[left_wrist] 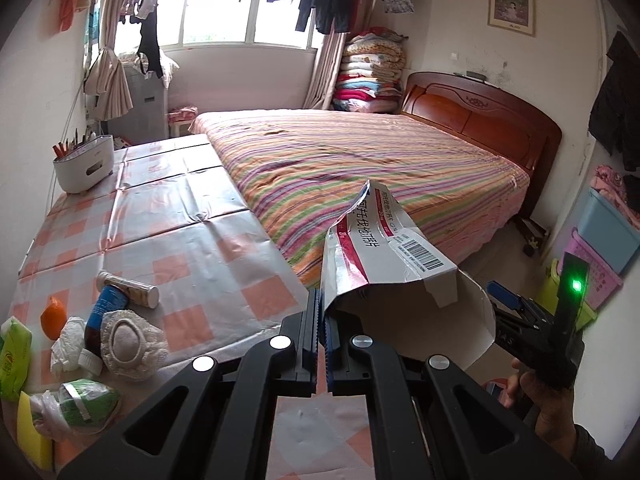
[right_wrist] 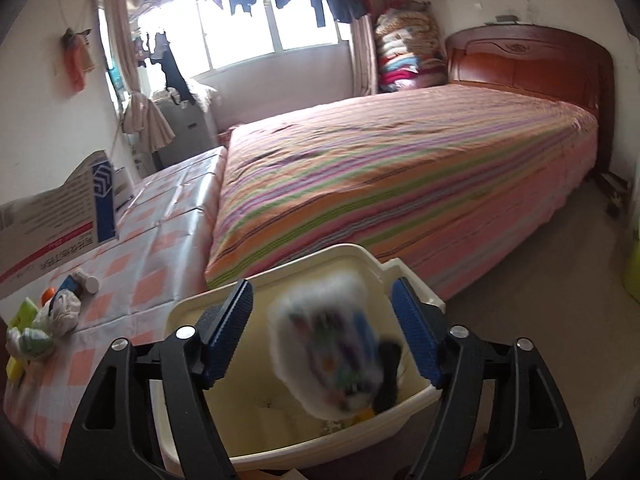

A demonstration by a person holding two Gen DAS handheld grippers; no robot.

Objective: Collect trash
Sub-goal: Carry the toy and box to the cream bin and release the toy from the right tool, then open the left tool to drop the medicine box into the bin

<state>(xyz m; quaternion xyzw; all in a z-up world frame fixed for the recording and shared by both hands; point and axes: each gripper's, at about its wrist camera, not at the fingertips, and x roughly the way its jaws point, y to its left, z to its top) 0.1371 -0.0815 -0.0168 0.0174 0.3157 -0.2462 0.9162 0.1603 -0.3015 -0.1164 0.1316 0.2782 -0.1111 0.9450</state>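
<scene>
flattened box in left gripper

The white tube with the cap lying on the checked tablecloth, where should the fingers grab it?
Grip the white tube around the middle of its round body, coming down from above. It lies flat on its side on the tablecloth, so both long sides are open to the fingers. Its left end sits close to the blue-labelled bottle, so I would pinch nearer the right, capped end.

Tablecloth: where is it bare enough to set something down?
The checkered tablecloth is bare between the white utensil holder and the striped bed. The near left corner is crowded: face mask, crumpled tissue, orange, bottles.
</scene>
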